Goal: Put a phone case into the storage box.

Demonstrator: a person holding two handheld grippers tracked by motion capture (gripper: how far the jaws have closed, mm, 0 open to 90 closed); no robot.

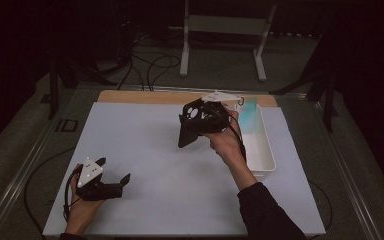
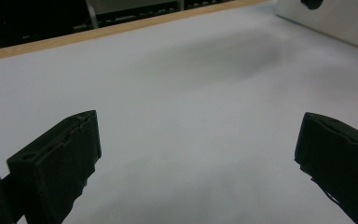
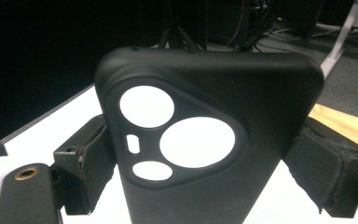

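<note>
A black phone case (image 1: pixel 186 131) with three round camera cut-outs hangs above the white mat, just left of the white bin. My right gripper (image 1: pixel 192 120) is shut on it, one pad on each long edge. In the right gripper view the case (image 3: pixel 265 102) stands upright between the pads (image 3: pixel 81 161) with its back towards the camera. My left gripper (image 1: pixel 115 169) rests low at the mat's near left corner. It stands open with nothing between its fingers, and in the left gripper view its jaws (image 2: pixel 196 158) stand wide apart over bare mat.
A white bin (image 1: pixel 266 152) stands at the mat's right side with a teal item (image 1: pixel 250 114) at its far end; its wall (image 2: pixel 335 21) shows in the left gripper view. A white mat (image 1: pixel 155 160) covers the wooden table (image 1: pixel 150 96). Cables and a white frame (image 1: pixel 225 25) lie beyond.
</note>
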